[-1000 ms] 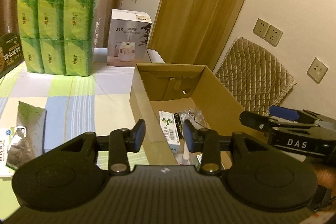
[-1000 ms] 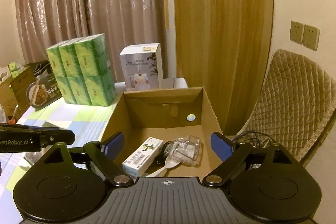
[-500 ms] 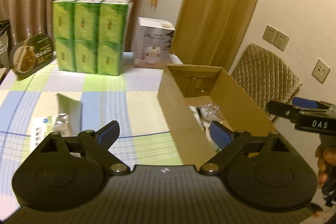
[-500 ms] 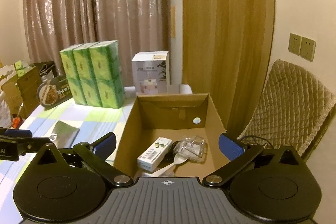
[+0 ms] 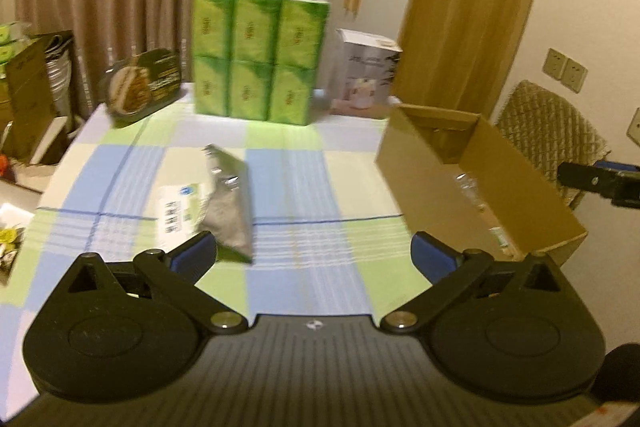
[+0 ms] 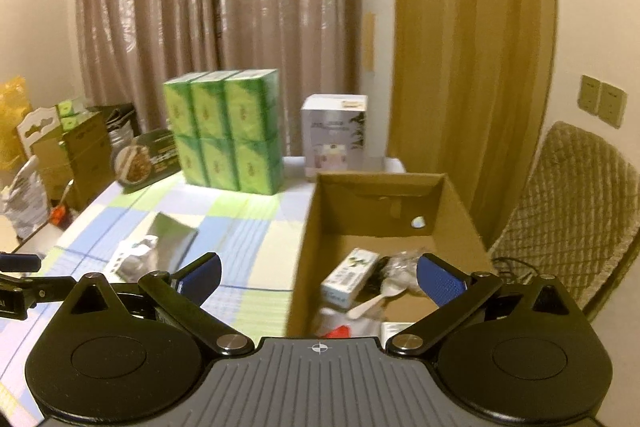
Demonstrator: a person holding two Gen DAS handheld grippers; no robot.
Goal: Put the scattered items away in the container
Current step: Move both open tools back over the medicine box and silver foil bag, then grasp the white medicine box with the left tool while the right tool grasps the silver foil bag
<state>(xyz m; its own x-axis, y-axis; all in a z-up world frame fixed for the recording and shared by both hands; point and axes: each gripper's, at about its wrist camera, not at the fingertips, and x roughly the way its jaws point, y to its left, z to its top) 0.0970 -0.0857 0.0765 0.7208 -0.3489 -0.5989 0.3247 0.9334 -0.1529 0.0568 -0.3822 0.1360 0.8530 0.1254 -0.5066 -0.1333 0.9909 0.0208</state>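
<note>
A silver foil pouch (image 5: 228,199) lies on the checked tablecloth, partly over a white and green packet (image 5: 180,205). My left gripper (image 5: 314,257) hangs open above the cloth, just in front of them, holding nothing. The brown cardboard box (image 5: 516,203) stands to its right. In the right wrist view the box (image 6: 310,239) holds a white carton (image 6: 350,277), a white plastic spoon (image 6: 372,301) and clear wrapping (image 6: 402,263). My right gripper (image 6: 318,277) is open and empty over the box's near left wall. The foil pouch (image 6: 168,243) lies to its left.
Stacked green tissue packs (image 5: 258,57), a white appliance box (image 5: 366,75) and a dark food package (image 5: 142,87) stand along the table's far edge. A quilted chair (image 6: 576,215) is right of the box. Cartons and bags (image 6: 60,155) crowd the floor at the left.
My left gripper opened wide and swung left from the box to the pouch on the cloth. My right gripper drew back and up, staying open.
</note>
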